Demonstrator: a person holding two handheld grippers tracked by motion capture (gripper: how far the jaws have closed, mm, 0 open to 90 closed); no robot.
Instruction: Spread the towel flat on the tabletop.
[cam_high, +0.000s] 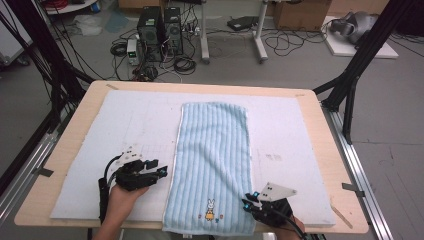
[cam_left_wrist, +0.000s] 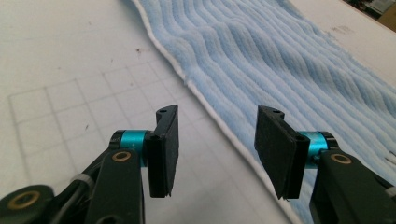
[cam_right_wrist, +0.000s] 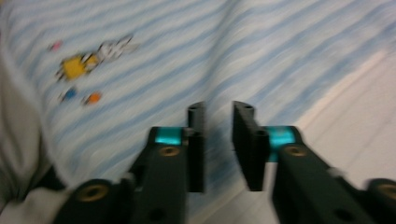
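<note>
Towel, light blue with ribbed stripes and a small rabbit picture near its bottom edge, lies flat and lengthwise in the middle of the high view on a white mat that covers the wooden table. At the lower left of that view the left gripper sits just beside the towel's white left hem, and in the left gripper view its jaws stand wide apart with the hem running between them, gripping nothing. At the lower right the right gripper hovers at the towel's right edge near the bottom corner, its jaws a narrow gap apart over the blurred blue cloth in the right gripper view, with nothing visibly pinched.
</note>
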